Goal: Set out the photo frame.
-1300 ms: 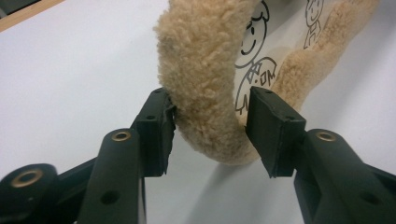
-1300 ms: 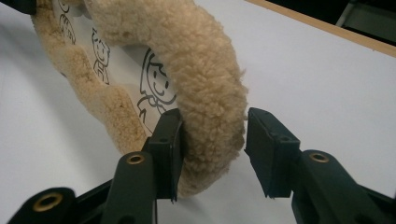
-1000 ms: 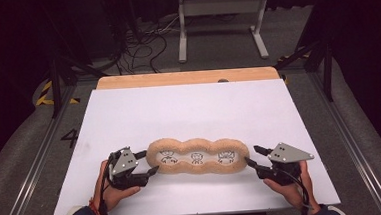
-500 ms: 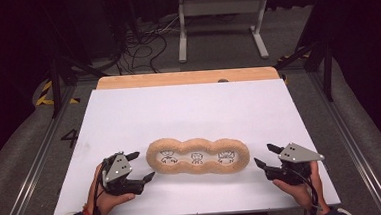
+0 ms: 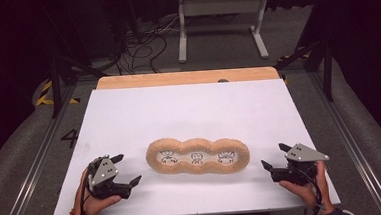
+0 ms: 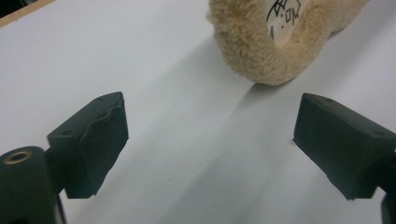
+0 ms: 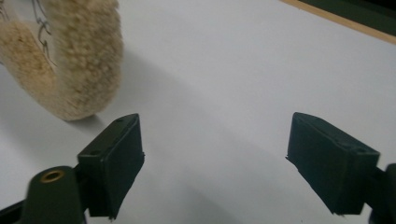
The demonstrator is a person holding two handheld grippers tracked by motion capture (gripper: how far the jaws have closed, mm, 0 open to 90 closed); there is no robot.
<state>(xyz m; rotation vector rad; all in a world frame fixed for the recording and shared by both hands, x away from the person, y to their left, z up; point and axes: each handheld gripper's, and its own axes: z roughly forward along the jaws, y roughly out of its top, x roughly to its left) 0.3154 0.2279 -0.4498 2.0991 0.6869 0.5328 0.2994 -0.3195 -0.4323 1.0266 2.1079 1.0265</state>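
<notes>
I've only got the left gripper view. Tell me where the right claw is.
Observer: The right claw sits off the right end of the plush tray, apart from it. Its jaws have just been opening, with nothing between them.
Operator: Give me the left claw as seen from above.
Observer: The left claw is off the tray's left end, not touching it. Its jaws have just been opening too, and they are empty.
Operator: Describe the whole tray.
Observer: It has three joined lobes in a row, each with a drawing inside, and it lies flat on the white table.
</notes>
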